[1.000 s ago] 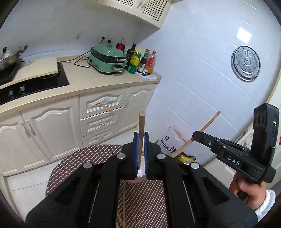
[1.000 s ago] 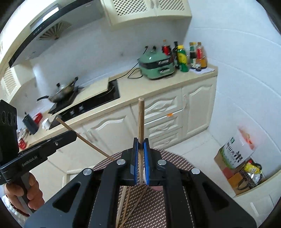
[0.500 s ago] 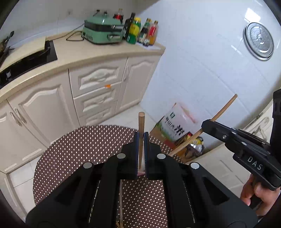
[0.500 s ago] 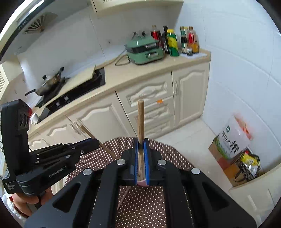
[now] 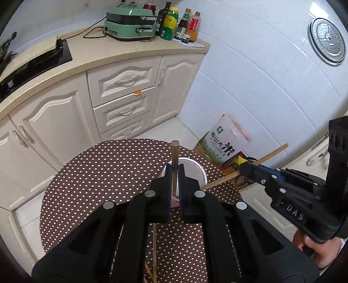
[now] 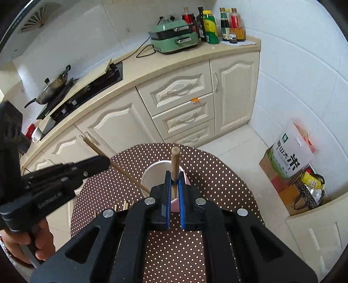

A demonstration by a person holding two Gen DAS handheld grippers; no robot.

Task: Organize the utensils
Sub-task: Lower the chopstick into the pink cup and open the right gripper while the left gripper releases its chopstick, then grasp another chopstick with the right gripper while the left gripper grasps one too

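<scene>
My left gripper [image 5: 174, 167] is shut on a wooden chopstick [image 5: 174, 152] that points up and forward over a pink cup [image 5: 195, 167] on the dotted round table [image 5: 97, 174]. My right gripper [image 6: 174, 174] is shut on a second wooden chopstick [image 6: 174, 161] over the same pink cup [image 6: 154, 174]. The right gripper also shows in the left wrist view [image 5: 245, 168] with its chopstick [image 5: 271, 154] slanting toward the cup. The left gripper shows in the right wrist view [image 6: 104, 162] with its chopstick [image 6: 128, 176] reaching the cup's rim. Both lower chopstick tips are hidden.
Several more chopsticks [image 5: 153, 256] lie on the table near me. Cream cabinets [image 5: 121, 102] and a counter with a green appliance [image 5: 130, 19] and bottles stand behind. A rice bag [image 6: 291, 150] and boxes sit on the floor at right.
Both grippers have tilted downward and closed in over the table, each still holding its chopstick. The pink cup has come into view under both chopsticks.
</scene>
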